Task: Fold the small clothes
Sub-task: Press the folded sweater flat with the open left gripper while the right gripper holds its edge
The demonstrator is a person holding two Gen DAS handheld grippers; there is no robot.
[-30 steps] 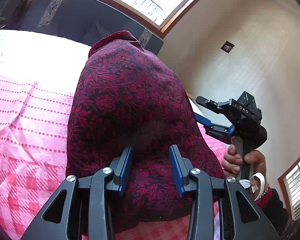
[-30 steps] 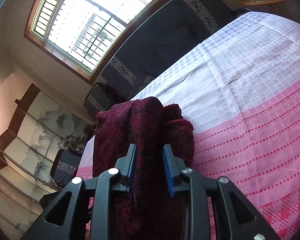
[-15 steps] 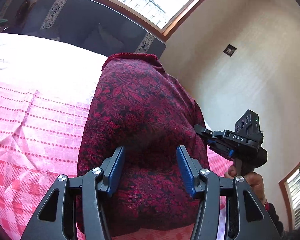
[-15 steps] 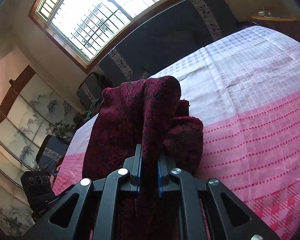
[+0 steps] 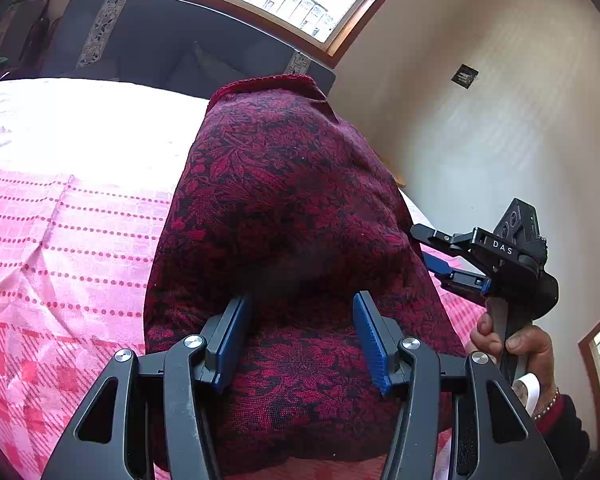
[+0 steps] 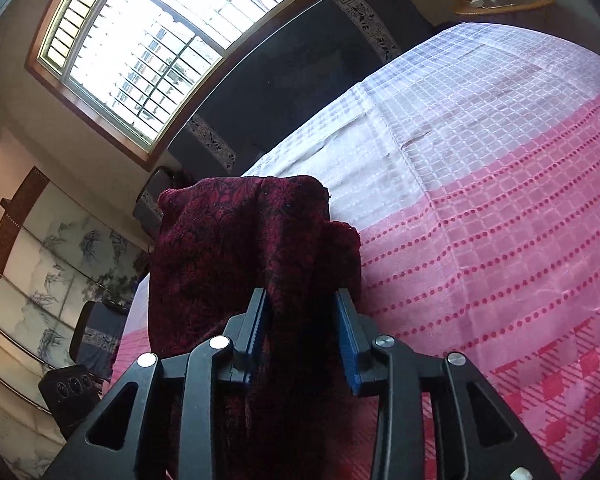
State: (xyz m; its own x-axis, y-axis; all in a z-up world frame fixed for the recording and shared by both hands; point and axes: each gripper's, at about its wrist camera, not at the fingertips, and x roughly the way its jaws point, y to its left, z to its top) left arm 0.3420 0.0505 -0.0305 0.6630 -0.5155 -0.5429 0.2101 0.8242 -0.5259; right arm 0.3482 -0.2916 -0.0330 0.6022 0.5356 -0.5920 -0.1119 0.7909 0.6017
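Here, a dark red garment (image 5: 292, 240) with a black floral pattern lies bunched up on a bed covered by a pink and white checked bedspread (image 5: 60, 240). In the left wrist view, the left gripper (image 5: 300, 336) has its two blue-padded fingers (image 5: 228, 336) spread apart, with the cloth beneath and between them, not pinched. To the right of the garment, a hand (image 5: 512, 344) holds the other tool. In the right wrist view, the right gripper (image 6: 302, 340) also has its fingers apart, and a fold of the garment (image 6: 236, 248) hangs loose between them. A dark headboard (image 6: 284, 80) stands at the far end of the bed, beneath a large bright window (image 6: 156, 40).
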